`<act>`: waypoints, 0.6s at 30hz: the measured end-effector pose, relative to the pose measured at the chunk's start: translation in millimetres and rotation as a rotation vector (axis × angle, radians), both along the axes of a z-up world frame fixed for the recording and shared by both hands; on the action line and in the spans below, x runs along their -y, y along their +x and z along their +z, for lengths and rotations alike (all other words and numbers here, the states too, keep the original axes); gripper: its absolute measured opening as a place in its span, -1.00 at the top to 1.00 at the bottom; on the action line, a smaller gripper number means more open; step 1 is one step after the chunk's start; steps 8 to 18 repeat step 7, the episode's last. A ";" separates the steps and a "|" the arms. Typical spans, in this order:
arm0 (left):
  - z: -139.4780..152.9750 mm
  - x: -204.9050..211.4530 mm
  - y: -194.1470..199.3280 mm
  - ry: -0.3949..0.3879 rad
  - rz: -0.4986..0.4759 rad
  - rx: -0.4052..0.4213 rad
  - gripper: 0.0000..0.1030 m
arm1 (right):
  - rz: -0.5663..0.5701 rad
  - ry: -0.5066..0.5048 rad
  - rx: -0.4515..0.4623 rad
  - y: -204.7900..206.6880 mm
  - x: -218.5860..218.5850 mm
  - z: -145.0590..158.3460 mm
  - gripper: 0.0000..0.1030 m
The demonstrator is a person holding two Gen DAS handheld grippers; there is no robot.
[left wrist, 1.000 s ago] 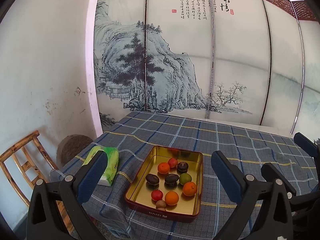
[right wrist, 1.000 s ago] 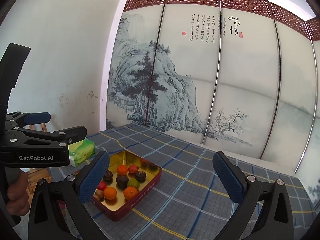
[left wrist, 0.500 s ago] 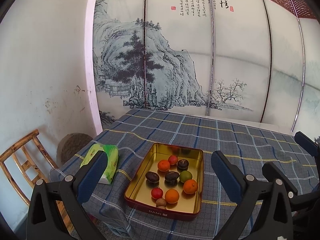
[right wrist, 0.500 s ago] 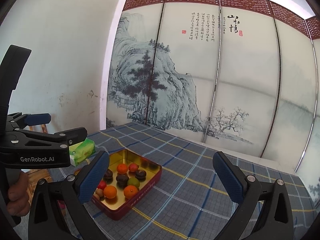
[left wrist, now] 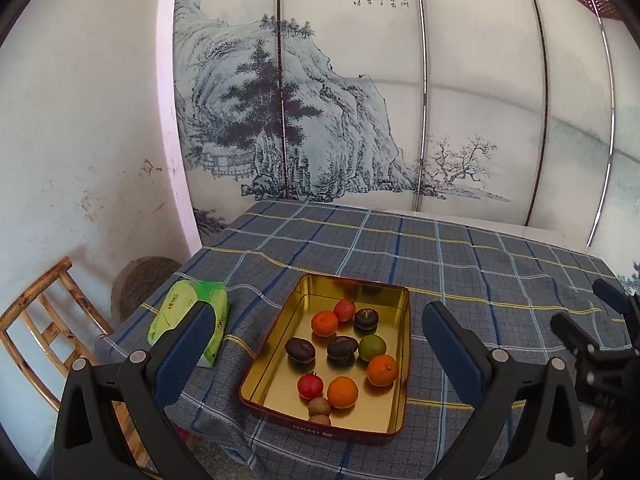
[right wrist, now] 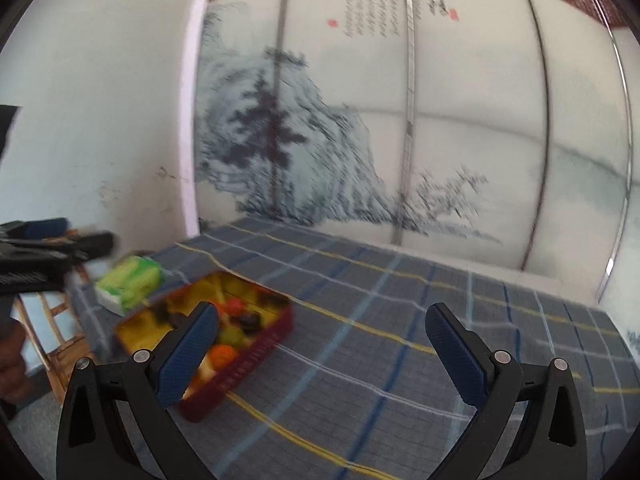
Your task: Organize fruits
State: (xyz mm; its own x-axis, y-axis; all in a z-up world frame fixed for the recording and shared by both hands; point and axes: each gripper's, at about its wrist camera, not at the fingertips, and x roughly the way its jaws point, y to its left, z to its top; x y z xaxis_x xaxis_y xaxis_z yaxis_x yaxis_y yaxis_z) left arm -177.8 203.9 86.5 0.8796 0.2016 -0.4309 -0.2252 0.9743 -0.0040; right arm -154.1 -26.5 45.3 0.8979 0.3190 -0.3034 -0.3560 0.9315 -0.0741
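- The red tin tray (left wrist: 362,434) with a gold inside lies on the checked cloth of the worktop (left wrist: 460,264), directly ahead of and below the left tool (left wrist: 320,344), framed between its 2 fingers.
- In the tray lie 3 orange fruits (left wrist: 342,392), 2 red ones (left wrist: 310,385), 1 green one (left wrist: 372,347), 3 dark brown ones (left wrist: 342,347) and 2 small tan ones (left wrist: 319,405) at the near wall.
- The left tool hovers above the near edge of the worktop, tilted down toward the tray, its blue-padded fingers (left wrist: 185,354) spread wide and gripping nothing.
- A green tissue pack (left wrist: 188,316) lies on the cloth just past the left finger, apart from the tray.
- The right tool (right wrist: 326,354) is also held wide apart and empty, above the worktop; its view is smeared with motion blur.
- From the right tool, the tray (right wrist: 240,366) sits ahead and to the left, partly behind the left finger, with bare cloth under the gap.
- The left tool's black body (right wrist: 44,256) shows at the far left of the right view, a hand (right wrist: 12,364) beneath it.
- A wooden chair (left wrist: 36,320) stands left of the worktop, a painted screen (left wrist: 360,100) behind.
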 end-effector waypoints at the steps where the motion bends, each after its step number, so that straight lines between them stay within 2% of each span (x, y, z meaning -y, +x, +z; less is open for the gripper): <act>1: 1.5 -1.0 4.8 0.005 0.008 -0.002 -1.00 | -0.022 -0.008 -0.032 11.9 13.3 -5.3 -0.99; 7: 6.6 0.8 34.5 0.020 0.025 -0.055 -1.00 | -0.213 -0.173 -0.277 90.3 105.4 -66.9 -0.99; 18: 6.6 0.8 34.5 0.020 0.025 -0.055 -1.00 | -0.213 -0.173 -0.277 90.3 105.4 -66.9 -0.99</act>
